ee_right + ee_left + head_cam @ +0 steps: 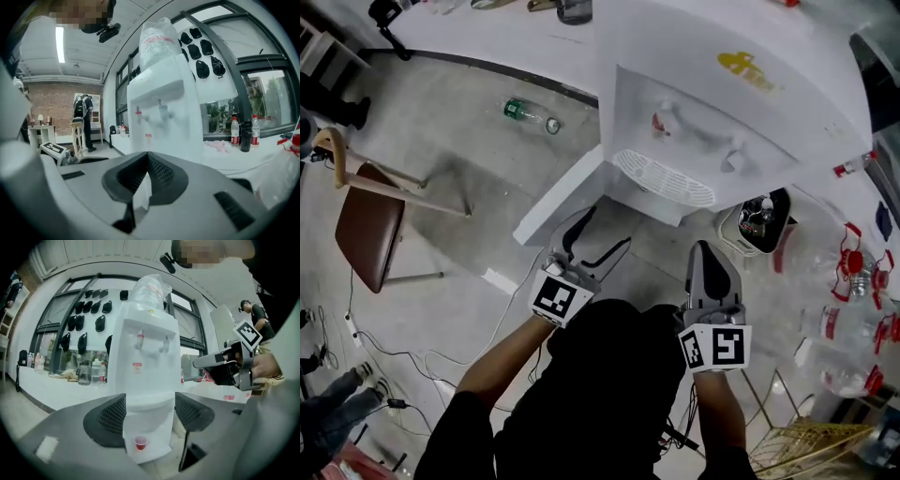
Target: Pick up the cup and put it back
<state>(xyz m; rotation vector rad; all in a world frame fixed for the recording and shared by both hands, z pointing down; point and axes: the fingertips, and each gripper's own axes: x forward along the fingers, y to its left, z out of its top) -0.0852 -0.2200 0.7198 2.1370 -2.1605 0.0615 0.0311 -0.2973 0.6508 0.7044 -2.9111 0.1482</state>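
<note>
A small red cup (pixel 140 442) stands on a low white ledge at the foot of the white water dispenser (pixel 147 357), seen in the left gripper view. My left gripper (pixel 150 414) is open, with the cup framed between its jaws but some way ahead and untouched. In the head view the left gripper (pixel 598 242) hovers before the dispenser (pixel 712 84), and the cup is hidden there. My right gripper (pixel 706 251) is shut and empty, held beside the left one; its jaws meet in the right gripper view (pixel 146 165).
A green bottle (pixel 530 114) lies on the floor at the left, near a brown chair (pixel 370 220). Clear bottles with red caps (pixel 853 272) crowd the right. A wire basket (pixel 811 450) is at the lower right, and cables trail at the lower left.
</note>
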